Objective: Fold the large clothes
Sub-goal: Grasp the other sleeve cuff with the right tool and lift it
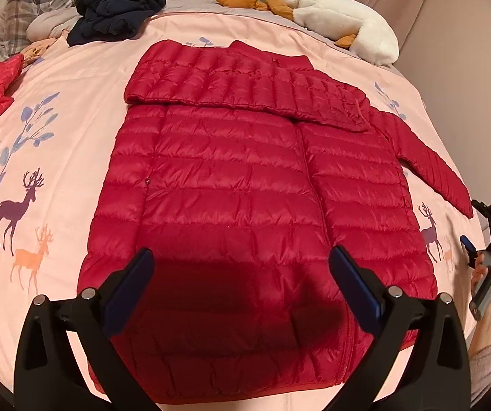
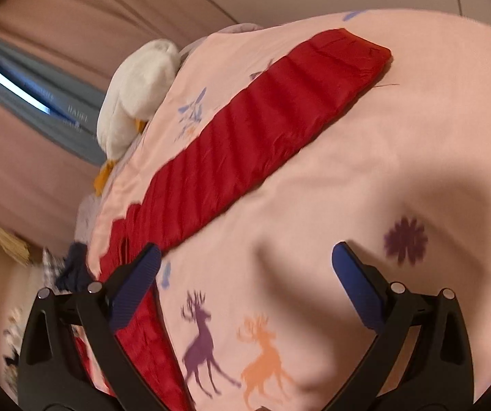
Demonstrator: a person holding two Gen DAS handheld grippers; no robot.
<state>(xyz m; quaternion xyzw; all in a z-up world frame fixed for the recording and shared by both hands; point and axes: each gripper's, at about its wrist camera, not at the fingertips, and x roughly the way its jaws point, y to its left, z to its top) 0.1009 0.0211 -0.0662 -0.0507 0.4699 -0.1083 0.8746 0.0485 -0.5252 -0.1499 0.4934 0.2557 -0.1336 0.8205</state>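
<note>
Your left gripper (image 1: 242, 274) hangs with its jaws spread wide over the near hem of the red puffer jacket (image 1: 245, 185), grasping nothing. The jacket lies flat on the pink deer-print bedspread (image 1: 57, 157), one sleeve folded across the chest. Your right gripper (image 2: 245, 270) is also released, above bare bedspread just right of the jacket's outstretched sleeve (image 2: 262, 120).
</note>
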